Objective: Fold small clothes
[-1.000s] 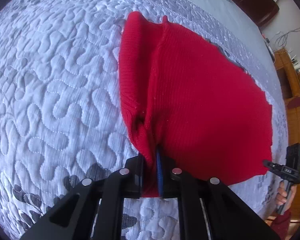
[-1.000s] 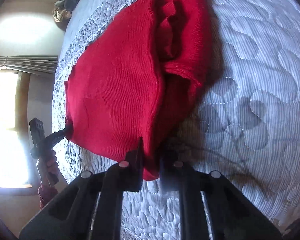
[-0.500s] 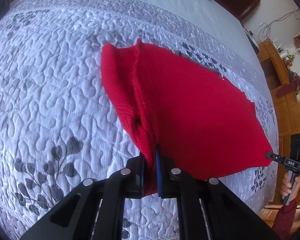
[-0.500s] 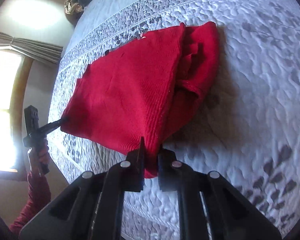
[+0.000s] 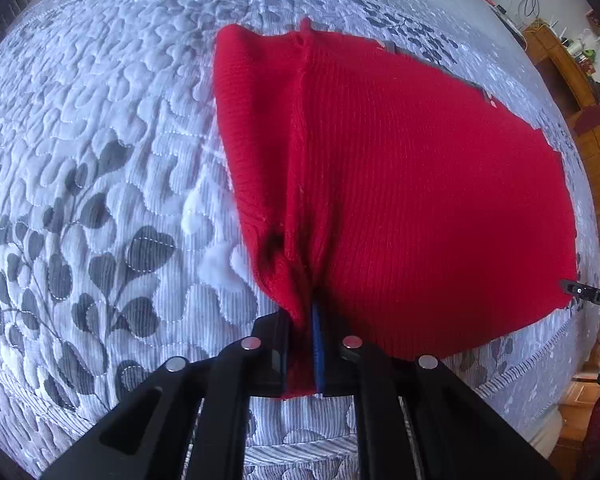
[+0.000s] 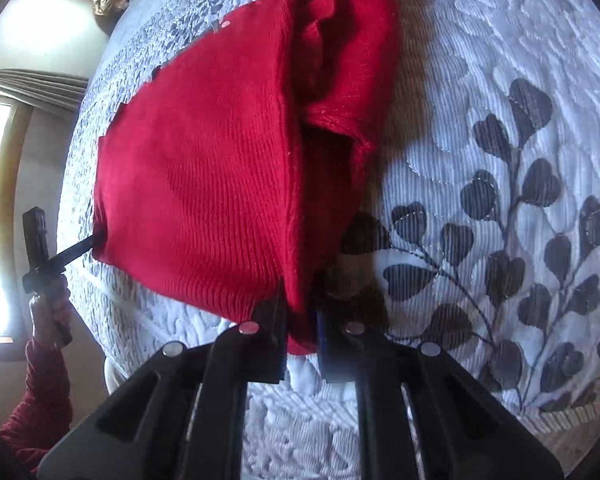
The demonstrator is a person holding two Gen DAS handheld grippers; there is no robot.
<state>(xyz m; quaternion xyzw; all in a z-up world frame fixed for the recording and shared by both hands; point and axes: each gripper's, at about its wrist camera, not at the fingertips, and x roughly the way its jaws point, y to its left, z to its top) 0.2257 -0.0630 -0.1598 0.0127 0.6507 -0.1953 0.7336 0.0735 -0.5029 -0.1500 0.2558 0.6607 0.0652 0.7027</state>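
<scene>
Two claws — left claw (image 5: 300, 354), right claw (image 6: 300, 344) — each clamped on red knit garment (image 5: 400, 184) above quilted bedspread (image 5: 100, 160).

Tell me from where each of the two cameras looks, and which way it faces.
Left wrist: sits on the left hand-held gripper, faces forward over the red ribbed knit garment it clamps, above the grey-and-white quilted bedspread; the right hand-held gripper and hand show at far right.
Right wrist: sits on the right hand-held gripper, clamping another corner; the left hand-held gripper, hand and red sleeve show at far left.
Shared: the garment, the bedspread, each other's gripper.
</scene>
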